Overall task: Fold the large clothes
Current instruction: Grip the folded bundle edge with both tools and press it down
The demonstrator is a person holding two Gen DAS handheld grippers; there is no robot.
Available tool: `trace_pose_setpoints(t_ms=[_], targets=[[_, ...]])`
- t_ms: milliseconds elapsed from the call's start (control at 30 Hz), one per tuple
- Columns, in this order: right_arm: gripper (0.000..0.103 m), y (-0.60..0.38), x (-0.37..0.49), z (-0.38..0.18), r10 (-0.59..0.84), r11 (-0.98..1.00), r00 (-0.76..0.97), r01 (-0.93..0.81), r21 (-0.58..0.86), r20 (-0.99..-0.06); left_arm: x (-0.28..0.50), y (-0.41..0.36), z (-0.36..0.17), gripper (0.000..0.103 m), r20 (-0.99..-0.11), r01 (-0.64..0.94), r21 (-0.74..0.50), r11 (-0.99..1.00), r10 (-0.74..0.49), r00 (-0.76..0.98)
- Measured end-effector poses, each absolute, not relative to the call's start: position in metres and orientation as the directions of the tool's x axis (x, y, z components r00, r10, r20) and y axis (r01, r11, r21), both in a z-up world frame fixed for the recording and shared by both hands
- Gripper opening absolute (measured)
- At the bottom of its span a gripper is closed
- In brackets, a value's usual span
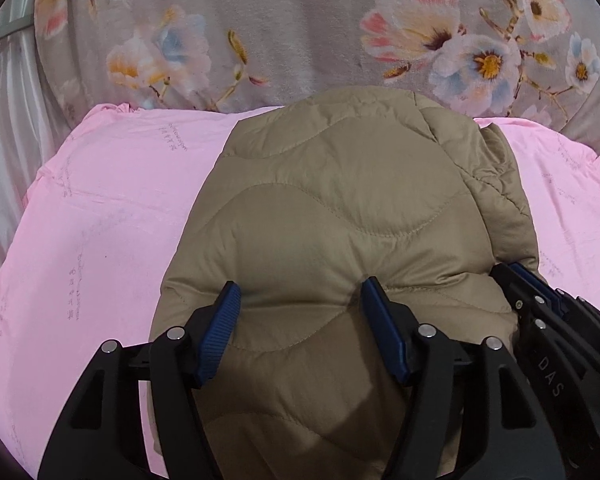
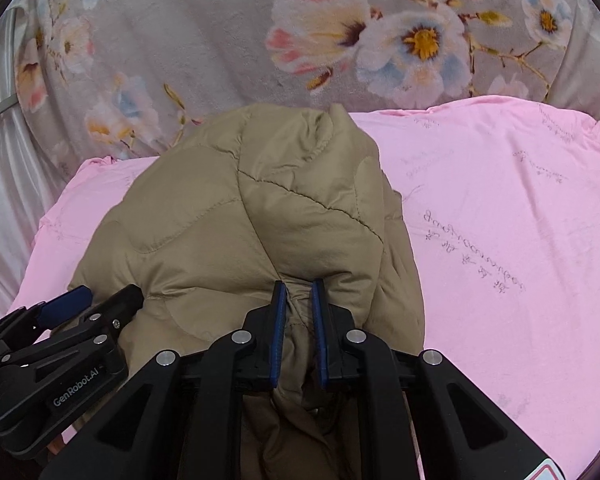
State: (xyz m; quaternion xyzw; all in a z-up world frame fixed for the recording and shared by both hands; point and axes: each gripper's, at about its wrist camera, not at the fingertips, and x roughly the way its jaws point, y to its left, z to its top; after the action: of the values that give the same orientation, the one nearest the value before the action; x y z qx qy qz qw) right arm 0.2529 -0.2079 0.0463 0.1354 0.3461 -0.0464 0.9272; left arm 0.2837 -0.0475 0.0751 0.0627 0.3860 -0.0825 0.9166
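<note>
A tan quilted jacket [image 1: 340, 220] lies folded in a thick bundle on a pink sheet [image 1: 100, 220]. It also shows in the right wrist view [image 2: 240, 232]. My left gripper [image 1: 298, 296] is open, its blue pads resting on the near part of the jacket with fabric bulging between them. My right gripper [image 2: 299, 290] is shut on a fold of the jacket at its near right edge. The right gripper shows at the lower right of the left wrist view [image 1: 540, 304]. The left gripper shows at the lower left of the right wrist view [image 2: 96, 300].
A grey blanket with large flowers [image 1: 300, 28] lies bunched behind the pink sheet [image 2: 500, 220]. A pale satin curtain [image 1: 4, 128] hangs at the far left. The pink sheet runs out on both sides of the jacket.
</note>
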Motion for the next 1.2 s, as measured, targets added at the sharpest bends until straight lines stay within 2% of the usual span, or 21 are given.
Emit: trace_pose_setpoints(t_ms=[567,1200], targets=[[0.010,-0.208,0.254,0.037,0.003,0.961,0.754,0.179,0.209,-0.657,0.278,-0.052,0.056,0.063,-0.635,0.196,0.106,0.975,-0.085,0.768],[0.011,-0.204,0.256,0.037,-0.018,0.967,0.747,0.181,0.177,-0.665,0.276,-0.053,0.053,0.063,-0.620,0.185,0.117,0.976,-0.074,0.781]])
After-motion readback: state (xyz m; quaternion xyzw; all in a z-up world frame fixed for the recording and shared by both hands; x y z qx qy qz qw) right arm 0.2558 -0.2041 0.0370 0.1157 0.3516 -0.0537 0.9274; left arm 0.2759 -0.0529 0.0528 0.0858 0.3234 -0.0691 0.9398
